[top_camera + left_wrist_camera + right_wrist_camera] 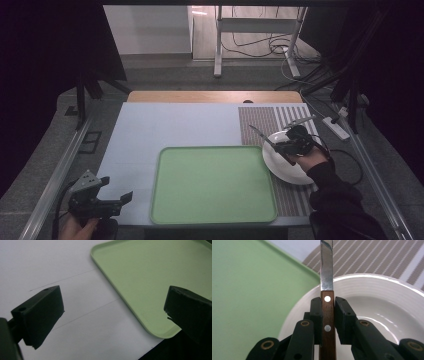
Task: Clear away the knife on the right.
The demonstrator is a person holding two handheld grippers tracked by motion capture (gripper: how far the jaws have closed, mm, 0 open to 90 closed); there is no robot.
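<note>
R gripper (327, 312) clamped on knife (327, 287), pads pressing both sides of wooden riveted handle; blade sticking out ahead past jaws. Knife held above white plate (280, 162), handle end over plate's left part, blade tip reaching toward the plate's far-left rim and the corner of the green tray (165, 200). In high view R gripper (280, 145) over plate, near right edge of table (150, 125); dark sleeve (335, 195) coming in from near-right corner. Plate sitting on striped placemat (260, 122) along right edge, plate's left rim touching or just overlapping tray's right edge, can't tell which.

L gripper (112, 192) at near-left corner of table, jaws wide apart, nothing btwn them. L gripper view: both black jaws over bare white surface w/ tray's rounded near corner (160, 332) btwn and beyond them; tray not touched. Tray centred along near edge, nothing on it. L hand (75, 227) at table's near edge, well apart from plate & knife.
</note>
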